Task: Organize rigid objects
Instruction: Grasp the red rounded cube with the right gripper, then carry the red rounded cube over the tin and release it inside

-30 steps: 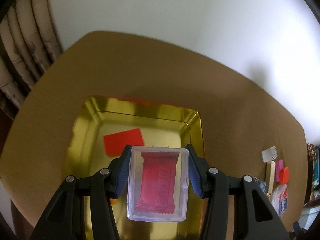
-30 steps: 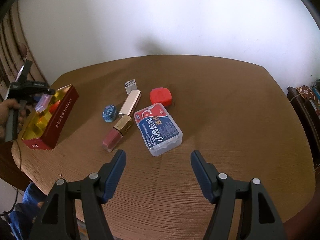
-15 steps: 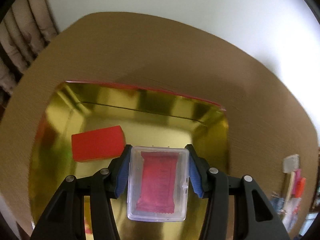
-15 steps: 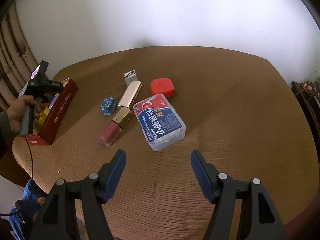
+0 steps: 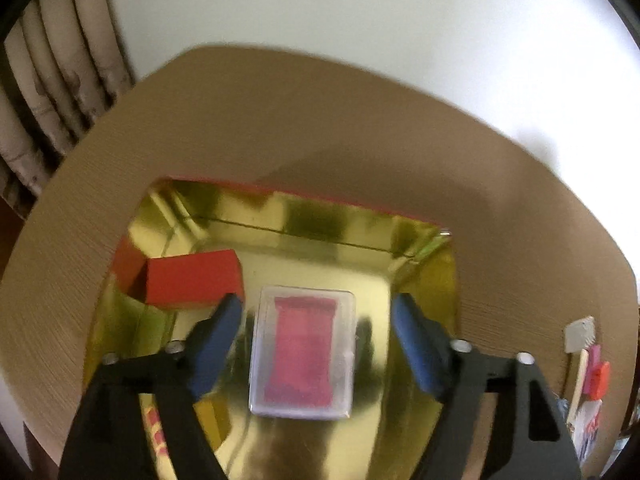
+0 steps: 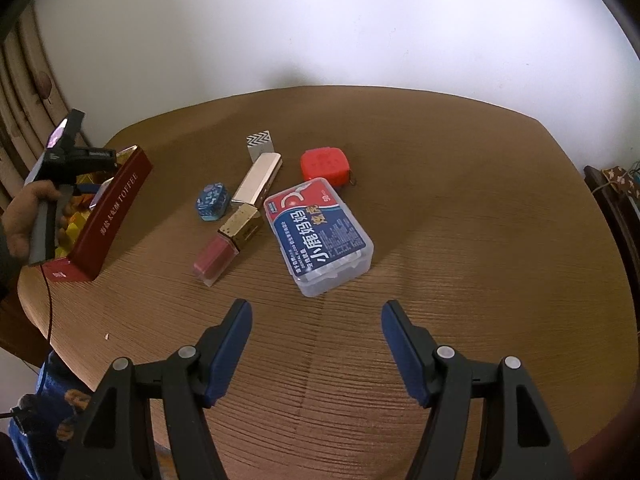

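In the left wrist view my left gripper is open over the gold inside of a red tin box. A clear plastic case with a pink packet lies on the tin's floor between the spread fingers, free of both pads. A red block lies in the tin to the left. In the right wrist view my right gripper is open and empty above the wooden table, in front of a clear floss-pick box with a blue label.
On the table in the right wrist view lie a pink lipstick with a gold cap, a gold tube, a small blue tin, a red square case and a zigzag-patterned cube. The red tin stands at the left edge.
My left gripper has opened and let go of the clear case, which now lies in the tin. My right gripper has stayed open, with the view shifting slightly.
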